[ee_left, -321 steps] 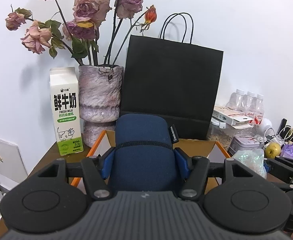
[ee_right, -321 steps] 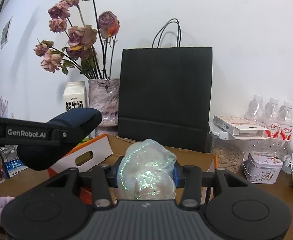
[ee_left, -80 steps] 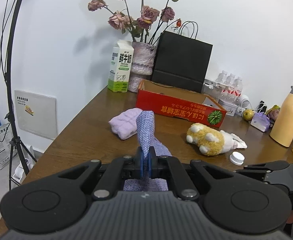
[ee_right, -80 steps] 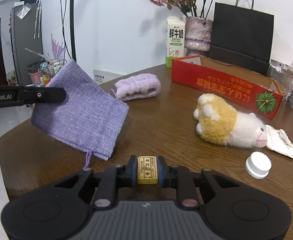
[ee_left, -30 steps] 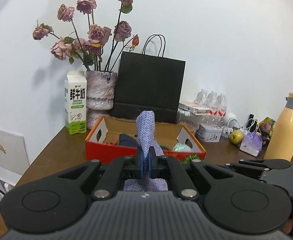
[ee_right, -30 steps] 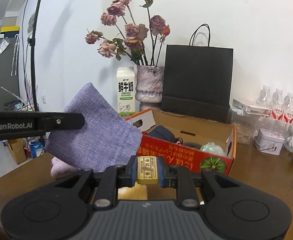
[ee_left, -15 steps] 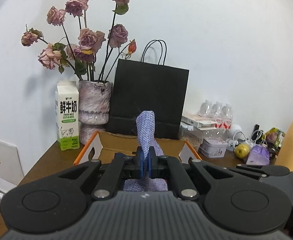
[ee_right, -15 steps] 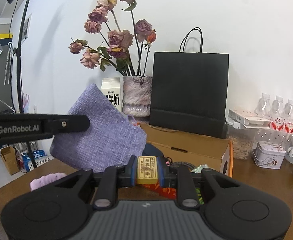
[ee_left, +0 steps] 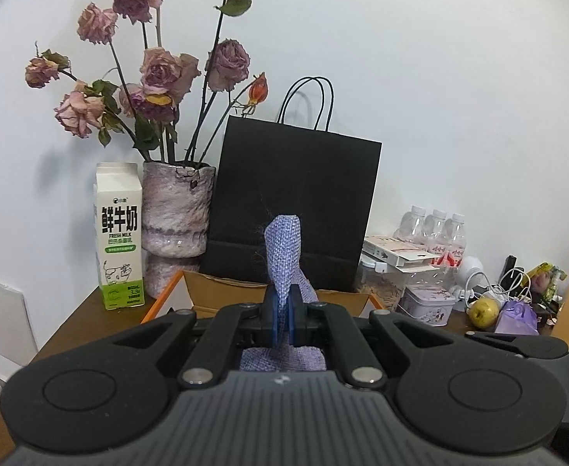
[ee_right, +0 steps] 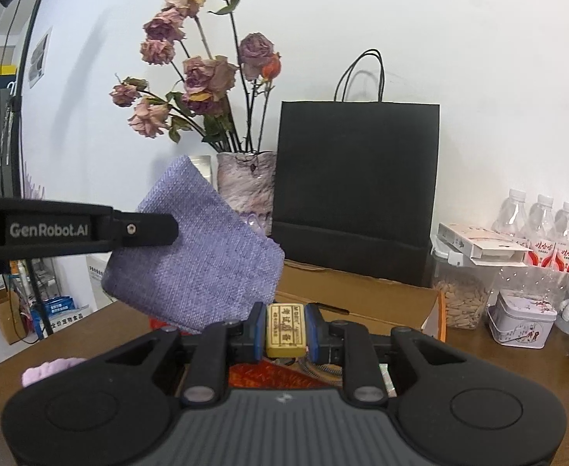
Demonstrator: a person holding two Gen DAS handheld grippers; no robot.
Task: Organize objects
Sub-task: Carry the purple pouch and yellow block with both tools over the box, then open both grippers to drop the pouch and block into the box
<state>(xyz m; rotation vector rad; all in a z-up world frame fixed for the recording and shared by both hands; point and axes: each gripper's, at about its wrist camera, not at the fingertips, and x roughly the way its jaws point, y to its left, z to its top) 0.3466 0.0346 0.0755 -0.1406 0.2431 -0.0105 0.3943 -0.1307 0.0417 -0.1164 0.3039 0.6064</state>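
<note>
Left wrist view: the left gripper (ee_left: pixel 283 312) is clamped on a purple woven pouch (ee_left: pixel 283 256), its pads pinching the fabric, which stands up in front of the black paper bag (ee_left: pixel 292 209). The cardboard box (ee_left: pixel 222 289) lies directly below the pouch, against the bag's base. Right wrist view: the right gripper (ee_right: pixel 286 330) is clamped on a small yellow block (ee_right: pixel 286 329), above the box (ee_right: pixel 362 295); the pouch (ee_right: pixel 195 260) hangs to the bag's (ee_right: pixel 356 190) left. A milk carton (ee_left: pixel 118 237) and vase of dried roses (ee_left: pixel 176 209) stand left of the bag.
</note>
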